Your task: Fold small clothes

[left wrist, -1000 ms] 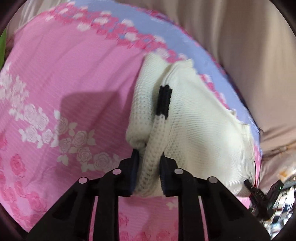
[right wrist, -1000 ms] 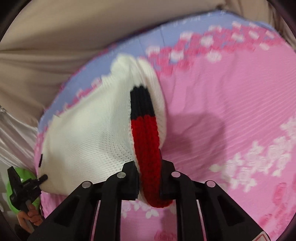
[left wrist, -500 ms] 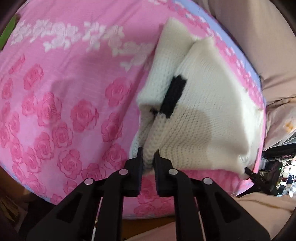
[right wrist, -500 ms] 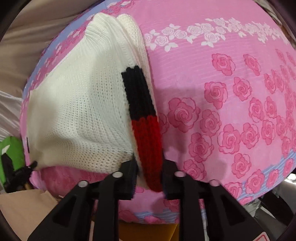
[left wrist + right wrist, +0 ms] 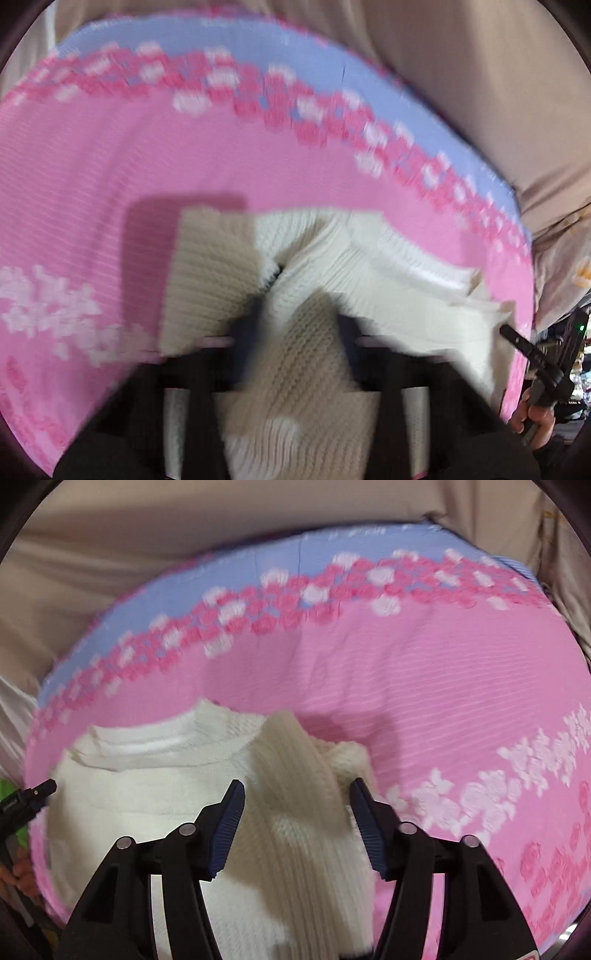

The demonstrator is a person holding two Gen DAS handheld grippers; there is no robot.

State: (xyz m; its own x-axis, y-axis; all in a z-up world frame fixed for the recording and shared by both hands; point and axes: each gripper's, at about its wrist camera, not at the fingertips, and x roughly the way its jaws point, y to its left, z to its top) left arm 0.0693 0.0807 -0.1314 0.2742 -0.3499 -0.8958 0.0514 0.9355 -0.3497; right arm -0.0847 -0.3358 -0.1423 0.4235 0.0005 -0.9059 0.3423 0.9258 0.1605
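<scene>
A cream knitted sweater (image 5: pixel 155 812) lies folded on a bed covered by a pink floral sheet (image 5: pixel 443 686), with the sheet's blue far edge (image 5: pixel 295 565) running across the top of both wrist views. The sweater's long axis runs side to side, parallel to that far edge, and its bulk sits toward the near edge of the bed. Both grippers point steeply down at it from the near side. The right gripper (image 5: pixel 297 812) sits over the sweater's right end, where a ribbed sleeve (image 5: pixel 295 775) rises between its blue pads (image 5: pixel 225 830); the jaws have just been opening, stand moderately wide, and the pads no longer press the knit. The left gripper (image 5: pixel 295 343) is over the sweater's left end; its view is badly blurred, with folded knit bunched between the dark fingers. The blur hides the pads, but the jaws have just been closing and appear nearly shut on the sweater. Each gripper shows at the edge of the other's view, at opposite ends of the sweater. The right hand looks free to lift away, while the left hand seems to hold its end.
</scene>
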